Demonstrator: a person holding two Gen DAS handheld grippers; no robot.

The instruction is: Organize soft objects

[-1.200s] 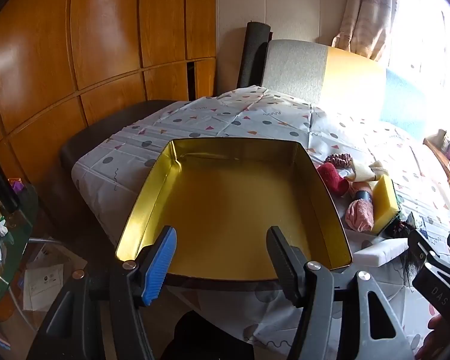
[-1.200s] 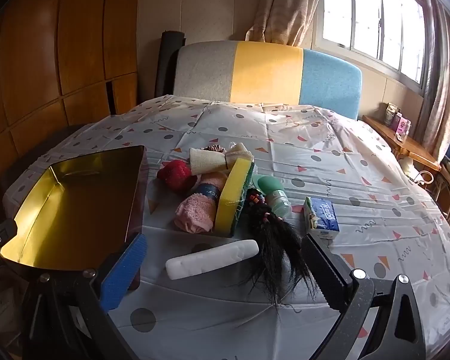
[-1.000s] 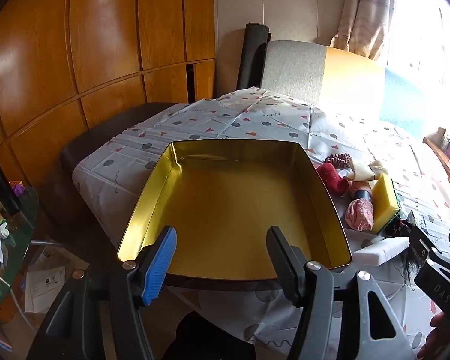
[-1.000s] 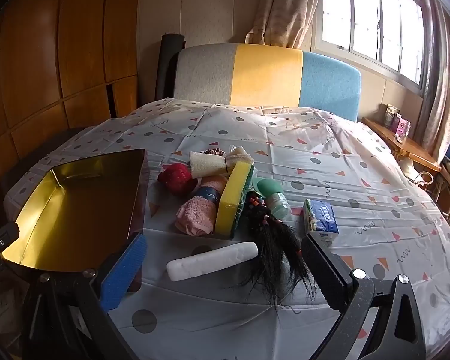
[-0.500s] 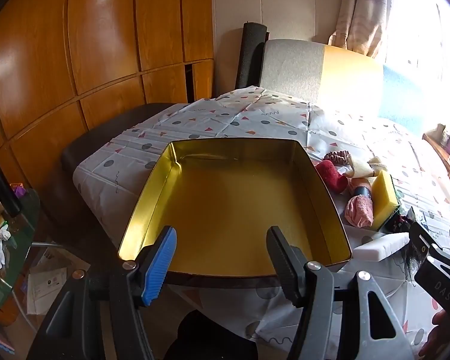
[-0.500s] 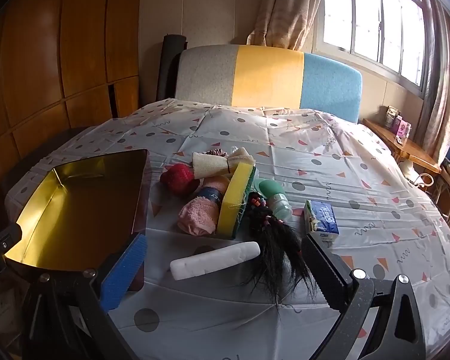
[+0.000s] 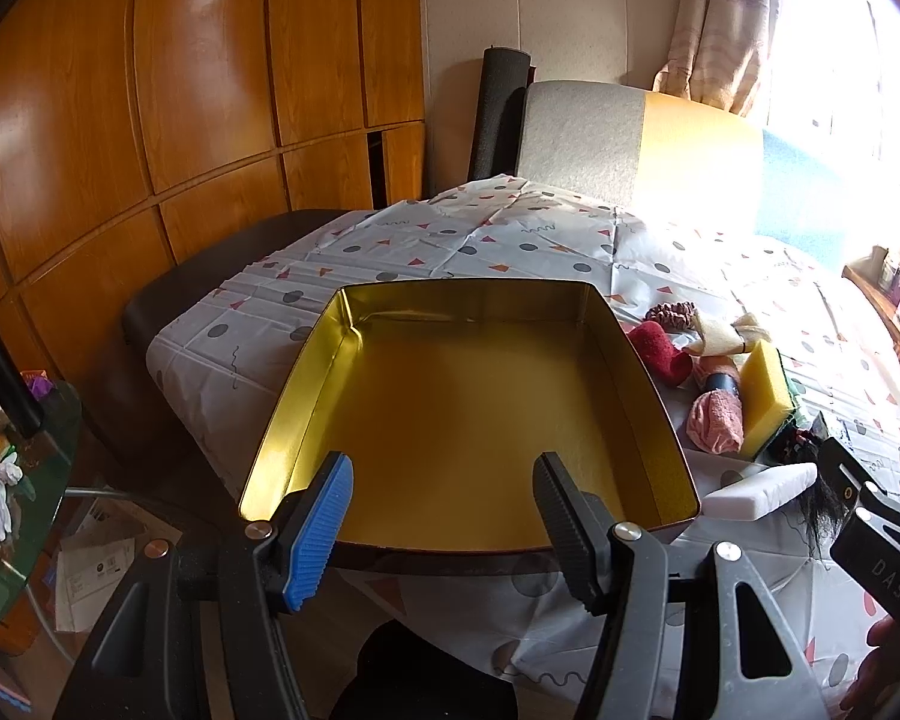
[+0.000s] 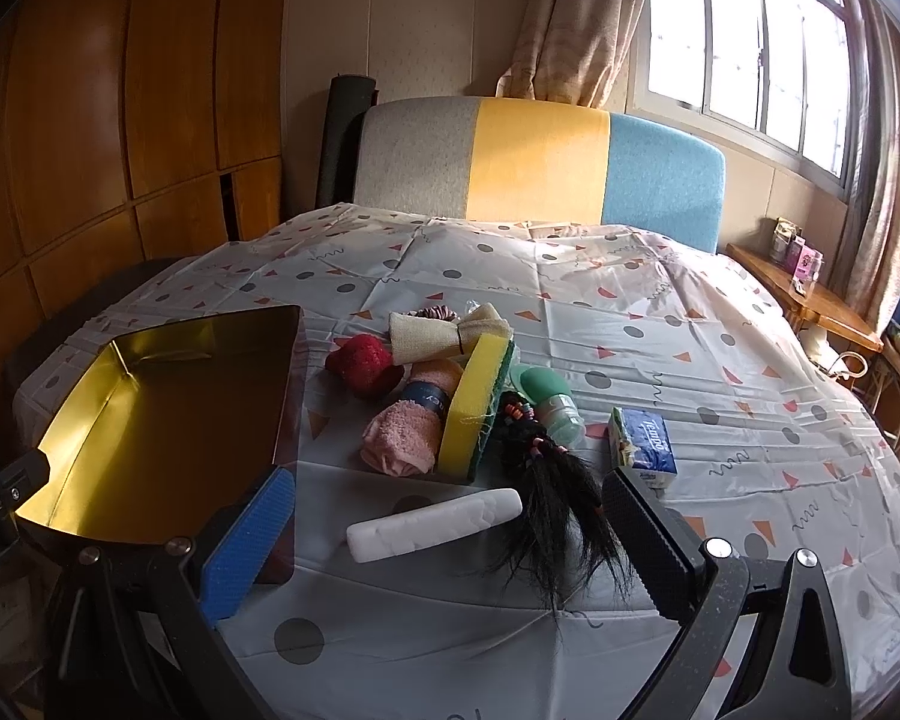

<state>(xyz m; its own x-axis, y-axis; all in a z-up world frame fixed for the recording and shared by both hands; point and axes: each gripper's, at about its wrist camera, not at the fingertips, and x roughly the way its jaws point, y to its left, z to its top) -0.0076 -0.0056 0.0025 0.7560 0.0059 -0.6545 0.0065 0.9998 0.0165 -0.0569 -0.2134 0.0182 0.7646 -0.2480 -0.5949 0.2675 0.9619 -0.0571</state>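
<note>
The left gripper [image 7: 444, 516] and right gripper [image 8: 450, 531] both hang wide apart, grasping nothing. The soft things, like the pink towel [image 8: 403, 435], yellow sponge [image 8: 471, 405] and maybe a black wig [image 8: 549, 492], lie on the tabletop [image 8: 660, 360] beside the gold tin [image 7: 471, 414].

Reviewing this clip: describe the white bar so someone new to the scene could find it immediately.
Start at the gold tin on the patterned tablecloth; the pile of soft items lies beside it. The white bar lies nearest the camera, in front of the yellow sponge, beside the black hair tuft. It is the only plain white, long, rounded block.
</note>
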